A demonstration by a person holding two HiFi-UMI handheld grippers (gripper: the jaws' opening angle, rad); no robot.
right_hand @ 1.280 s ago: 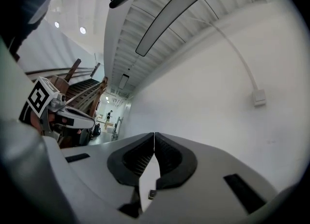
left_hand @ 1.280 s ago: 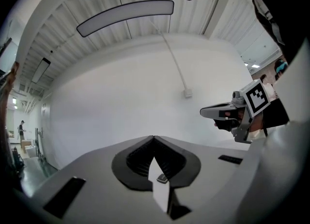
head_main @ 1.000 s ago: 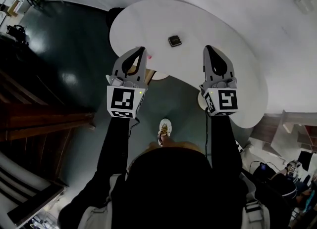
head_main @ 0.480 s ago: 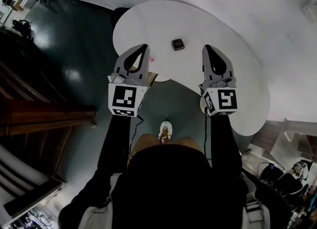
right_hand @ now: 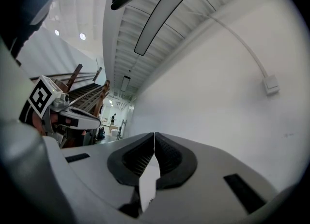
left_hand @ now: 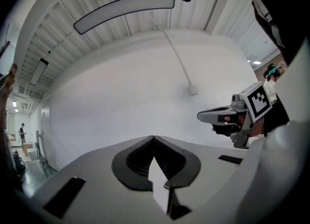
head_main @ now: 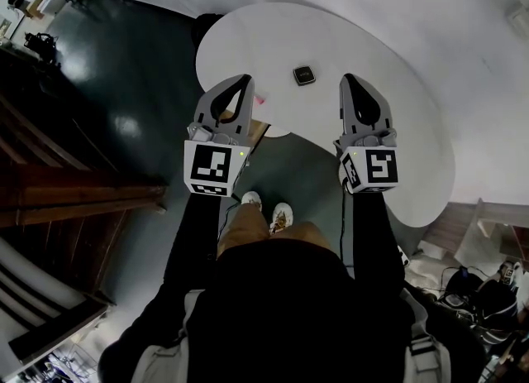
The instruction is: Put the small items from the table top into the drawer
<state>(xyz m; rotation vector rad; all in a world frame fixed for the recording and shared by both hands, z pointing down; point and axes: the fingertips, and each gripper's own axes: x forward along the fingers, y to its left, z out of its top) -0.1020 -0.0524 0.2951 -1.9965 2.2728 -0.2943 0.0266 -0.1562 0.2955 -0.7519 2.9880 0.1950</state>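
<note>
- The dark, glossy floor (head_main: 140,83) fills the left and middle of the head view.
- A plain white wall (left_hand: 121,97) fills the middle of both gripper views, with a long ceiling light (left_hand: 123,9) across the top.
- The white, curved table (head_main: 388,50) sits in the upper middle of the head view and sweeps down toward the right edge.
- Dark wooden stairs (head_main: 58,183) run along the left edge.
- My black sleeves (head_main: 194,241) reach up from the bottom centre, and my white shoes (head_main: 281,216) show on the floor between them.
- My left gripper (head_main: 240,82) is just left of centre, its tip over the table's near edge. Its jaws (left_hand: 154,138) are pressed together with nothing between them.
- My right gripper (head_main: 349,80) is just right of centre, tip over the table top. Its jaws (right_hand: 154,135) also meet with nothing between them.
- A tan wooden part (head_main: 254,131) shows under the table edge beside my left gripper. I cannot tell whether it is the drawer.
- A small dark square item (head_main: 304,75) lies on the table between my two tips, slightly above them in the frame and apart from both.
- A tiny pink item (head_main: 260,100) lies at the table edge, just right of my left gripper.
</note>
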